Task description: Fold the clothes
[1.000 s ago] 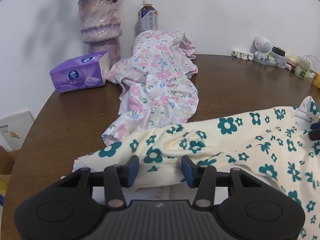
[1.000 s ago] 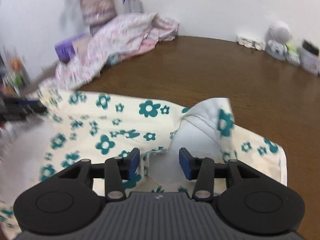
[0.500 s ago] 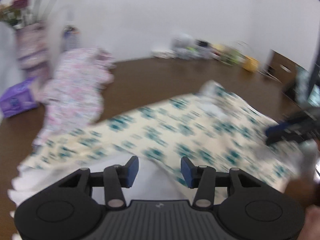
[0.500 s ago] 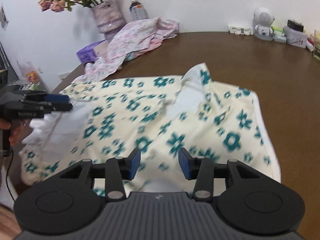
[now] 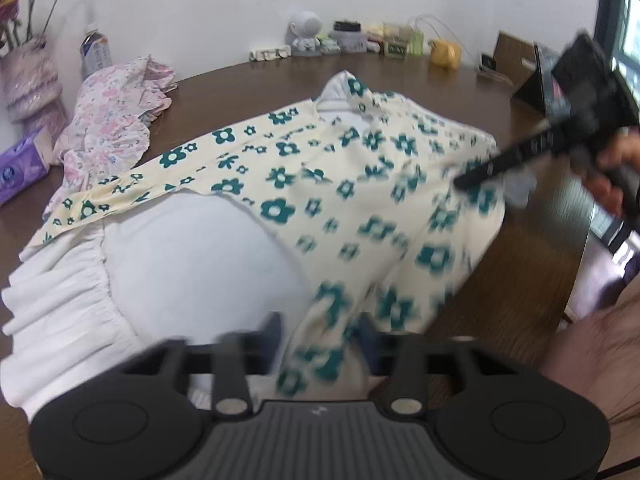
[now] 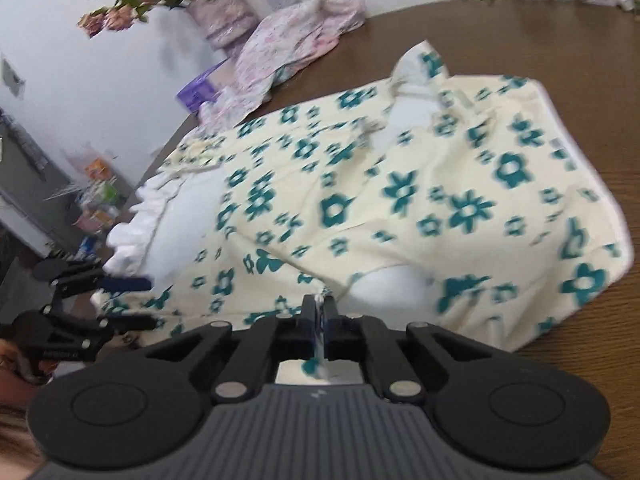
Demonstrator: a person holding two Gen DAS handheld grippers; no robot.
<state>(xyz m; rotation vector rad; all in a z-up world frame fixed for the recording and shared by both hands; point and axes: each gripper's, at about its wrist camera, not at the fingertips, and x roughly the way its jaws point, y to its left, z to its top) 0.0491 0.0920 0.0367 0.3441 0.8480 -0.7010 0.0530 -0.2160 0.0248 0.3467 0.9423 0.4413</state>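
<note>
- Cloth fills both views: a cream cotton garment printed with teal flowers, its white lining turned out in places, lies spread on the round dark brown wooden table.
- The right gripper has its jaws pressed together on a thin fold of the garment's near hem; the rest of the cloth spreads ahead of the jaws.
- The left gripper is blurred; its jaws are closing, and a strip of the flowered cloth runs down between them. Whether the pads already press it I cannot tell.
- Left of the left jaws lies the garment's white gathered frill.
- Far ahead and to the left of both jaws sits a crumpled pink floral garment, beside a purple tissue pack.
</note>
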